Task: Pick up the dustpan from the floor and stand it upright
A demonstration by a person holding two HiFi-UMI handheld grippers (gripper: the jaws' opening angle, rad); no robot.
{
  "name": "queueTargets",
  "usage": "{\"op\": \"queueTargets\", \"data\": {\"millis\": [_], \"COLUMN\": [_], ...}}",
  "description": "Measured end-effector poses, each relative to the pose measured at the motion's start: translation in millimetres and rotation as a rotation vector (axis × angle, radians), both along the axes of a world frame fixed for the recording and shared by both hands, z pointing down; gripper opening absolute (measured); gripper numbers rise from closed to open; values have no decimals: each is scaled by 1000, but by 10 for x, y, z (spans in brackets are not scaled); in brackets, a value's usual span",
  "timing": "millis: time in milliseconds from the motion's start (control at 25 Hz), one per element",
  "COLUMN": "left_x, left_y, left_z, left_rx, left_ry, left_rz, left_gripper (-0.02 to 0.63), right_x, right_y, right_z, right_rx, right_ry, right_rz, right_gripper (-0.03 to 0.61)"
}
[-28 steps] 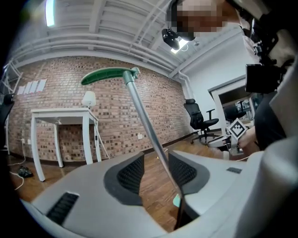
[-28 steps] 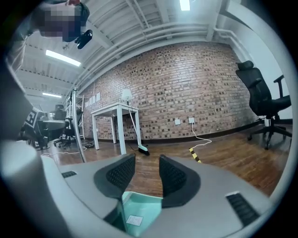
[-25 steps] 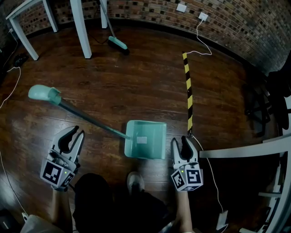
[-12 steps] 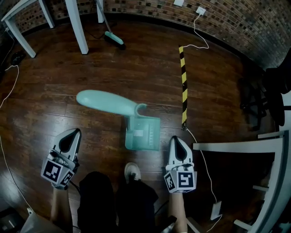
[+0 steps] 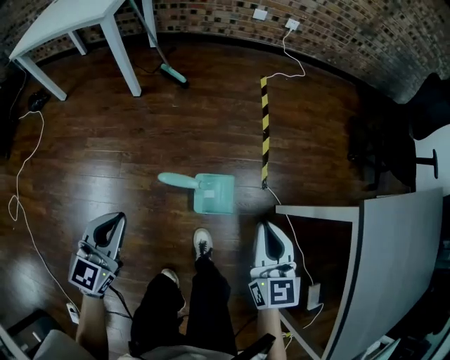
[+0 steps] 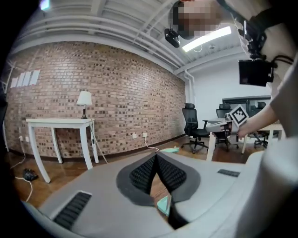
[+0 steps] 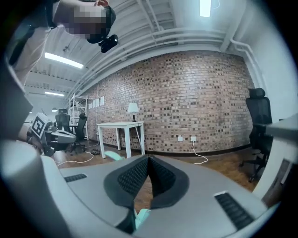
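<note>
The teal dustpan (image 5: 213,194) stands on the dark wood floor in the head view, its handle (image 5: 176,181) rising toward the camera and leaning left. It is free of both grippers. My left gripper (image 5: 110,224) hangs at the lower left, well short of the dustpan, jaws shut and empty. My right gripper (image 5: 271,232) hangs at the lower right, also shut with nothing in it. In the left gripper view the shut pads (image 6: 139,174) meet, and a sliver of teal dustpan (image 6: 164,203) shows below them. The right gripper view shows the same teal (image 7: 142,216) under its shut jaws.
A white table (image 5: 70,21) stands at the back left with a teal broom (image 5: 174,73) beside its leg. A yellow-black strip (image 5: 265,130) lies on the floor ahead. A grey table (image 5: 394,232) fills the right side. Cables trail along the left floor. The person's shoe (image 5: 202,242) is just behind the dustpan.
The dustpan went from lying flat with its handle on the floor to standing upright. Both grippers shut and lifted away from the floor as the view rose.
</note>
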State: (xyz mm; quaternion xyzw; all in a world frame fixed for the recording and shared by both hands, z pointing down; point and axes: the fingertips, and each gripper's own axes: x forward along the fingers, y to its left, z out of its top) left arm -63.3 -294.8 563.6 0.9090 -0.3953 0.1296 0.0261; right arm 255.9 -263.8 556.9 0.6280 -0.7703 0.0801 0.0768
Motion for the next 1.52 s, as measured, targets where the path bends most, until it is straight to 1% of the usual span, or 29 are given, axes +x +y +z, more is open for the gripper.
{"op": "queueTargets", "data": {"millis": [80, 280, 400, 480, 640, 760, 880, 960, 1080, 1120, 1200, 1280, 1360, 1440, 1520], "left_x": [-73, -343, -424, -477, -568, -516, -408, -313, -162, -125, -89, -82, -73, -47, -7], "left_y": [105, 376, 579, 690, 813, 878, 962, 1013, 1000, 1001, 1060, 1134, 1163, 1209, 1255], "left_z": [-502, -1758, -2354, -2593, -2725, -2765, -2797, -2886, -3136, -3201, -3259, -3278, -3329, -3359, -3366], "left_rx": [2, 28, 62, 81, 82, 83, 89, 105, 155, 165, 159, 139, 135, 144, 151], "left_ry": [-4, 39, 72, 87, 88, 77, 63, 60, 70, 71, 77, 108, 144, 138, 113], "left_rz": [-5, -34, 0, 14, 32, 49, 57, 66, 74, 67, 43, 14, -2, -1, 8], "left_gripper": [-3, -3, -3, -3, -3, -3, -3, -2, -2, -2, -2, -2, -2, 0, 0], "right_x": [-55, -271, -429, -503, -585, -569, -483, -425, -376, -368, -365, -389, -477, -560, -591], "right_y": [107, 443, 690, 824, 970, 1022, 1140, 1219, 1229, 1240, 1324, 1407, 1402, 1401, 1410], "right_z": [-576, -1900, -2451, -2706, -3056, -3281, -3344, -3365, -3450, -3469, -3441, -3358, -3315, -3302, -3324], "right_rx": [11, 47, 67, 89, 147, 182, 190, 196, 213, 212, 195, 168, 153, 145, 146], "right_ry": [-9, -54, -71, -68, -59, -52, -52, -66, -102, -111, -132, -164, -199, -211, -193], "right_rz": [2, 27, 55, 67, 78, 72, 81, 85, 69, 62, 57, 52, 23, -4, -17], "right_gripper": [-20, -20, -20, -20, -20, -20, -20, -20, -20, -20, -20, -20, -20, -20, -20]}}
